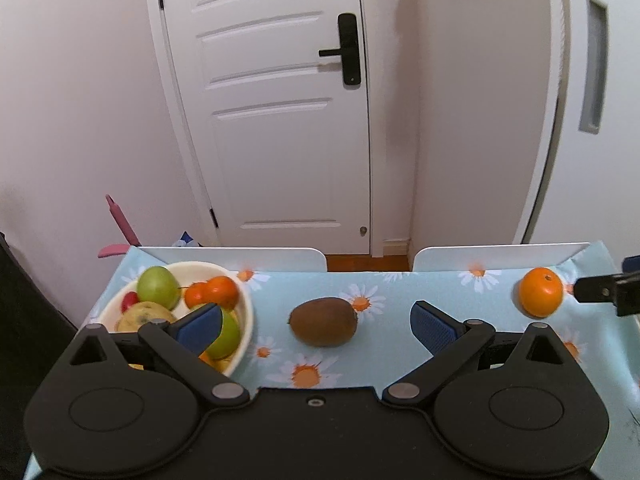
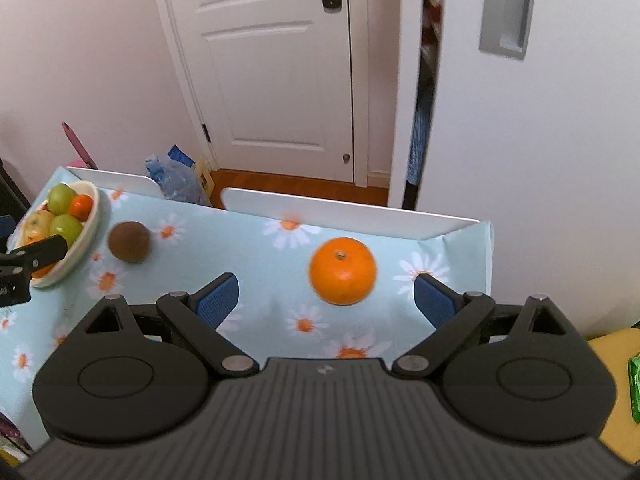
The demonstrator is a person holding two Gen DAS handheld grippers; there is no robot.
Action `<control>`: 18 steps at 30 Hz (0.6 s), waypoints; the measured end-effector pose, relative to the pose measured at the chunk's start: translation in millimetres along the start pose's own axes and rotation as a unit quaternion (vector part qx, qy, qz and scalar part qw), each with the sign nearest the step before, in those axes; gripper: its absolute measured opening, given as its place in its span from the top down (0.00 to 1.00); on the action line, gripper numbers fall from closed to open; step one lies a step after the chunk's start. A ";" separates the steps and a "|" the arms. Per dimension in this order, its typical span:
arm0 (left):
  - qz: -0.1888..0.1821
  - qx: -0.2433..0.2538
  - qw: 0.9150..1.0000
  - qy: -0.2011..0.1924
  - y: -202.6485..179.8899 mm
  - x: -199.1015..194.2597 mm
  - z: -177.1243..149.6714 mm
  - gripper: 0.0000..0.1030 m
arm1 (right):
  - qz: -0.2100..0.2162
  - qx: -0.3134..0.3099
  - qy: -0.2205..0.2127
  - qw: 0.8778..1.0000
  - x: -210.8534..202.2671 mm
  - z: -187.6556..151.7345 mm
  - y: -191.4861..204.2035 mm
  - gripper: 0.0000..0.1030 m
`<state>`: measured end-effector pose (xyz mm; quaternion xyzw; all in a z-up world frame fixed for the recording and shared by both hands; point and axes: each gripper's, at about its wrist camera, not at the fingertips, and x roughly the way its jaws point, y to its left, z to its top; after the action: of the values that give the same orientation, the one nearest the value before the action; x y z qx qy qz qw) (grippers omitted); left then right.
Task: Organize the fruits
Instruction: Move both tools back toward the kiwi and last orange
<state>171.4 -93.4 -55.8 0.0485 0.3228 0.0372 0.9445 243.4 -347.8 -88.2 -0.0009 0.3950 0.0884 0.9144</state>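
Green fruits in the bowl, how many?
2. One round green fruit sits at the cream bowl's far side; another green fruit lies nearer, partly behind the left gripper's fingers. More may be hidden.

Fuzzy matt kiwi (image 1: 323,322); glossy tablecloth (image 1: 420,288)

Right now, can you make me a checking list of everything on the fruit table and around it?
Surface: table with a light blue daisy tablecloth, flat, a fold at the right corner.
Job's things: cream bowl at the left with green, orange, yellow and red fruit; kiwi loose beside the bowl; orange loose toward the right.
Clutter: nothing seen on the cloth.
Grippers: left gripper with jaws open, facing the kiwi; right gripper with jaws open, facing the orange; neither touches fruit.
Cables: nothing seen.
Surroundings: two white chair backs behind the table, closed white door, plastic bag on the floor.
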 end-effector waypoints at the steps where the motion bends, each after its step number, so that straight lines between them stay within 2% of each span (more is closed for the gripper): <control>1: 0.002 0.001 1.000 0.002 -3.7 6.8 -1.0 0.01 | 0.002 0.001 0.002 1.000 4.8 -0.6 -4.2 0.00; 8: 0.025 0.013 0.999 0.017 -20.6 59.3 -10.1 0.05 | 0.009 -0.004 0.006 1.000 40.7 -4.8 -19.0 0.00; 18: 0.043 0.010 0.998 0.047 -16.5 111.3 -20.5 0.17 | 0.027 0.000 0.016 1.000 73.7 -9.6 -18.9 0.00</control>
<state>247.3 -97.1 -141.4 0.0703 0.3644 0.0769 0.9254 289.1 -355.2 -149.3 0.0083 0.4095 0.1125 0.9053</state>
